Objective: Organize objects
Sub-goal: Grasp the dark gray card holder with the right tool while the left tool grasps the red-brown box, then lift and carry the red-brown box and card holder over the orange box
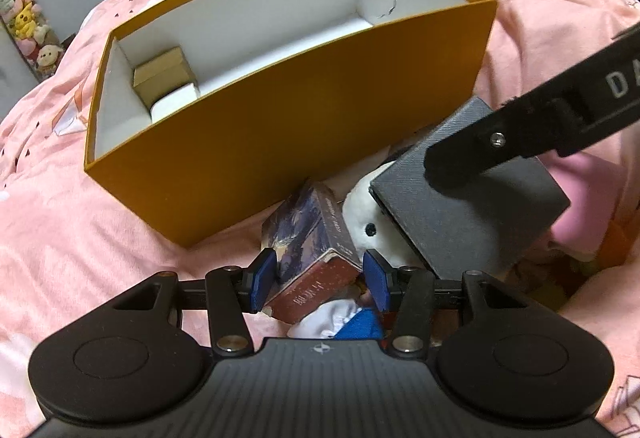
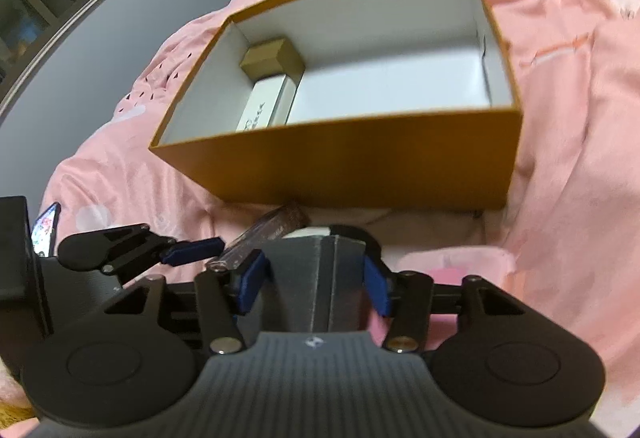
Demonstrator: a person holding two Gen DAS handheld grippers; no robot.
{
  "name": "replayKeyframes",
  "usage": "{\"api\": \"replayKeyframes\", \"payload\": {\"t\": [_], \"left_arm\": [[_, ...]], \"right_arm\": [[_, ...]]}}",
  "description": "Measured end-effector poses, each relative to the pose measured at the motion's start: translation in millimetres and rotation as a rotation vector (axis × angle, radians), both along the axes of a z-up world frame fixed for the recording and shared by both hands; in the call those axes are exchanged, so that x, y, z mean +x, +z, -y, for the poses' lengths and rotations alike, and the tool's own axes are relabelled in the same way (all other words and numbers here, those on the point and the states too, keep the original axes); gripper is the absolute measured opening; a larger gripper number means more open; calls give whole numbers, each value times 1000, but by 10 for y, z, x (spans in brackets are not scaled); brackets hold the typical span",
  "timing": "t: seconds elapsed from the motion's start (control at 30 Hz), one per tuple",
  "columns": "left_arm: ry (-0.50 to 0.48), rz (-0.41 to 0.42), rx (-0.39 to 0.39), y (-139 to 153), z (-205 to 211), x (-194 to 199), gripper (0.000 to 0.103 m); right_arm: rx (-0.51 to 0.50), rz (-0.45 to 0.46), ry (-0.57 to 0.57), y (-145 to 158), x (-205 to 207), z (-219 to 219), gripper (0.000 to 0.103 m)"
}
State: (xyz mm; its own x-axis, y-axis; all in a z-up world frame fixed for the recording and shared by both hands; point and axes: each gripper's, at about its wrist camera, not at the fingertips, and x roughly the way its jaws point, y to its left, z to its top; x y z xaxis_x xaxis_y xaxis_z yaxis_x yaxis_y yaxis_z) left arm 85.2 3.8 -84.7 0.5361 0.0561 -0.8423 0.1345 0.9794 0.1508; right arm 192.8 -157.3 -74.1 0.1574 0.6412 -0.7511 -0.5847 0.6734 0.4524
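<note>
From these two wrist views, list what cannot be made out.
- White plush toy: left wrist view, mostly covered by the dark grey box and the patterned box.
- White box lettering: right wrist view, blurred and too small.
- Orange box floor: near part hidden by its front wall, both views.
- Right gripper grip: pad contact with the grey box unclear.

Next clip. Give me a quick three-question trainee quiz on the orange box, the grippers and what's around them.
1. True or false: the orange box is empty.
2. What lies between the fingers of the right gripper? A) grey box B) mug C) shoe
3. What colour is the bedding under the orange box?
Key: 1 false, a brown box and a white box lie inside; 2 A; 3 pink.
</note>
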Motion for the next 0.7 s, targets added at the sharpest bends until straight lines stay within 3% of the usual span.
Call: {"api": "replayKeyframes", "payload": {"t": [0.13,0.3,0.53,0.7], "left_arm": [[28,9,-48,20,-89,-29,49],[87,46,-83,138,-190,-147,33],[247,81,-294,408,-480,-329,28],[275,142,-287,671,-480,-409,26]], "right_arm": [[33,-11,-7,27,9,31,48],[46,20,-17,144,-32,59,44],[61,68,-26,297,-84,70,42],[68,103,-17,415,-150,77,42]]}}
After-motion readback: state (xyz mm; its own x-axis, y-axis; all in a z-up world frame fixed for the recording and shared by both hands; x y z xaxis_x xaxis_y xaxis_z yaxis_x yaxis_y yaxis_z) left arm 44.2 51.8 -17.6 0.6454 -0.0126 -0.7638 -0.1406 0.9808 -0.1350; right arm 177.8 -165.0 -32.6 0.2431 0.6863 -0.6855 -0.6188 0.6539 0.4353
